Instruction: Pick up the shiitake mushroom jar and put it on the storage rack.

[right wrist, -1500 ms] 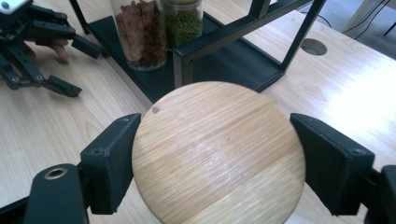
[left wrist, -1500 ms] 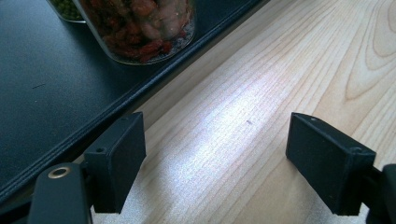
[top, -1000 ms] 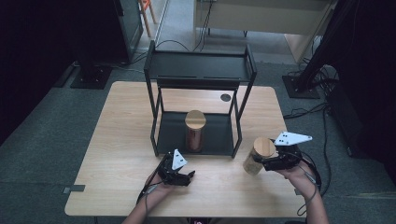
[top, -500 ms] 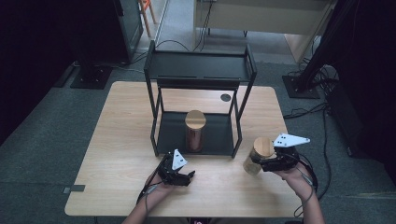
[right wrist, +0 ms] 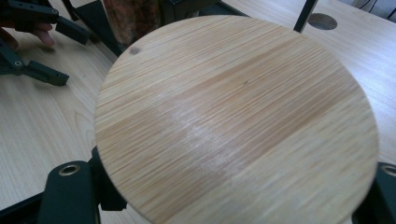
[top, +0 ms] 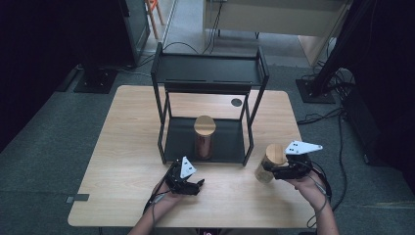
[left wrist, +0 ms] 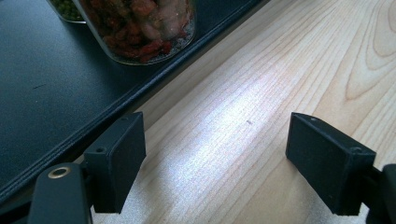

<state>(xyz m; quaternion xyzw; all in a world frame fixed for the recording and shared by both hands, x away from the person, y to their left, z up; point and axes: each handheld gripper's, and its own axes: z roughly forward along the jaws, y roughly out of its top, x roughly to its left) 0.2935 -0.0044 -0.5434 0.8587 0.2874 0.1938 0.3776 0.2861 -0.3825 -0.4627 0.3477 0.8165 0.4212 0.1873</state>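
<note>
Left gripper (top: 198, 184): lower centre of frame, we see jaws spread wide over bare light-wood table (top: 122, 147), nothing between.
Black metal two-tier rack (top: 210, 73): centre; bamboo-lidded glass jar of red contents (top: 204, 137) on its bottom shelf.
Right gripper (top: 268, 169): lower right, jaws just closed, clamping second round bamboo-lidded jar (top: 273, 157), standing on table.

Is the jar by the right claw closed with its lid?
Closed: a round bamboo lid covers the jar top completely, between the right claw jaws.
</note>
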